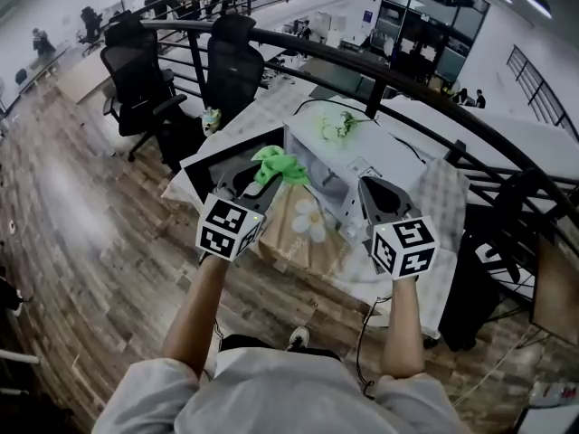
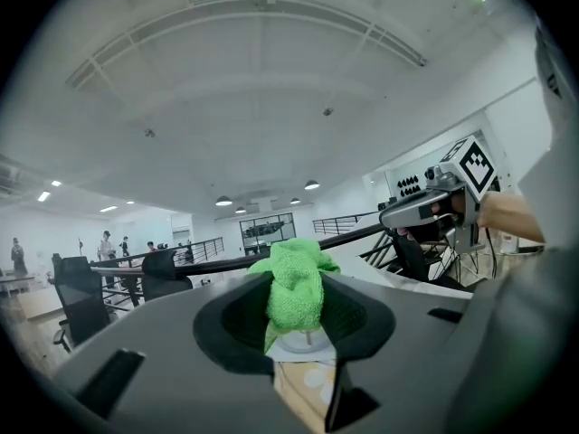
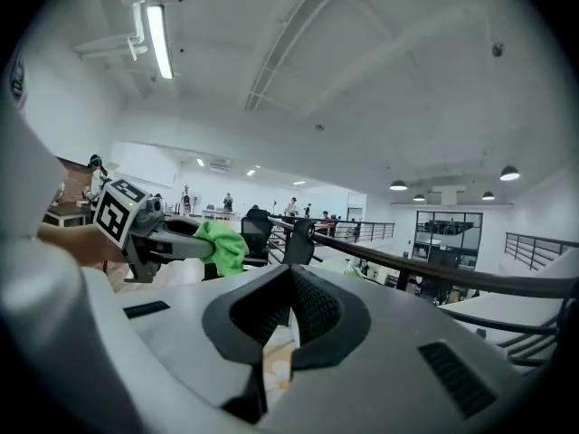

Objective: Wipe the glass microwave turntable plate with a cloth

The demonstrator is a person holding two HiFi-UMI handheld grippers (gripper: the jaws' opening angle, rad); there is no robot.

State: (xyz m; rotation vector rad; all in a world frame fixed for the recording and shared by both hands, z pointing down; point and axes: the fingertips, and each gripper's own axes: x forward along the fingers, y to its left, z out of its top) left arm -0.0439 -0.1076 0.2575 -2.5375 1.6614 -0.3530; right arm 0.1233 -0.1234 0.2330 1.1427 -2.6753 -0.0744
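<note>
Between the fingers (image 2: 349, 313) of the left gripper (image 2: 295, 307) sits a bright green cloth (image 2: 296, 283), bunched into a wad. The fingers are closed on its middle, and its top spills out past their tips. Just under the cloth, deeper between those fingers, a pale round shape (image 2: 305, 340) shows, too small to say whether it is the glass plate. Below the fingers lies the beige, flower-printed cover of the bench (image 2: 303, 396).

From the head view, the left gripper (image 1: 261, 182) holds the cloth (image 1: 280, 165) ahead of its fingertips at the mouth of a white microwave (image 1: 348, 156). The microwave's dark-framed door (image 1: 213, 165) stands open to the left of those fingers. The inside of the microwave is too small there to make out the plate.

The right gripper (image 3: 291, 277) has its fingers (image 3: 318, 310) brought together, tips touching, with nothing between them. It hangs over the bench (image 1: 294, 242) to the right of the left fingers, apart from the cloth and near the microwave's front. In the right gripper view, the left gripper and its green wad appear off to the left of its fingertips.

Beyond both pairs of fingers, a green sprig (image 1: 337, 125) with pale flowers rests on the microwave's top. Farther off, a curved dark railing (image 1: 380, 70) and black office chairs (image 1: 231, 61) stand on the wood floor (image 1: 81, 206).
</note>
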